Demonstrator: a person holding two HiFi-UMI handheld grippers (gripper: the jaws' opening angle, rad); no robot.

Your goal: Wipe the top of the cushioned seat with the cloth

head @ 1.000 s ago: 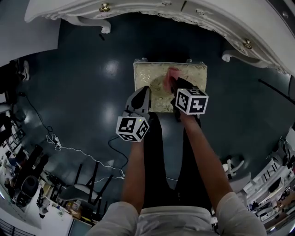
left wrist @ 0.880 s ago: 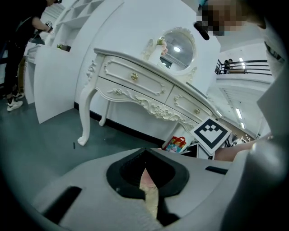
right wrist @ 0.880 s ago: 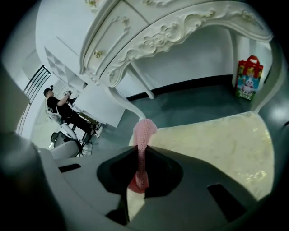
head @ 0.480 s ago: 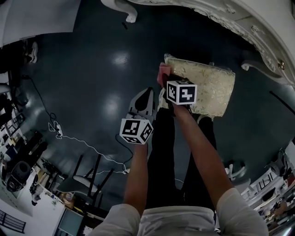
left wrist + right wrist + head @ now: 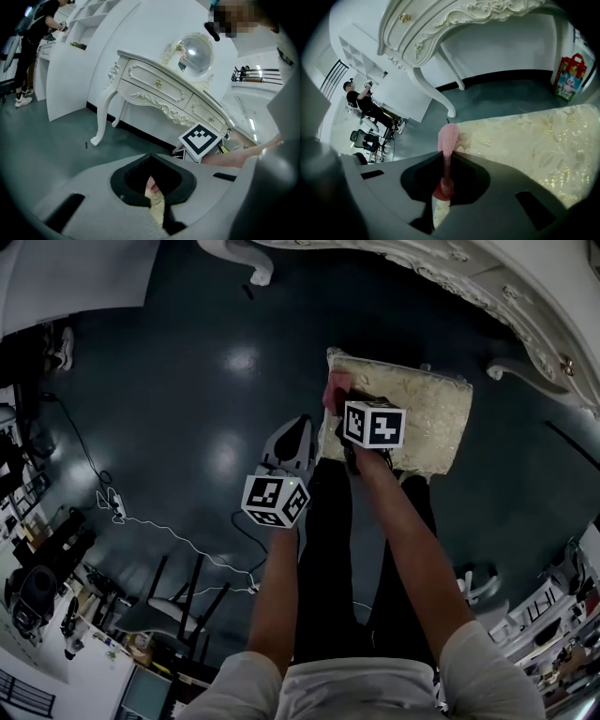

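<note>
Both jaw pairs are closed: the right gripper pinches the limp, light pink cloth by a fold (a sound hold, though it may bunch) at the cushioned seat's 9 o'clock edge, while the left gripper hangs empty.

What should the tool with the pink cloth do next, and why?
Probably slide the cloth rightward across the seat. The right tool is shut on it at the seat's left edge, so nearly all the gold top lies to its right, likely not yet wiped.
</note>
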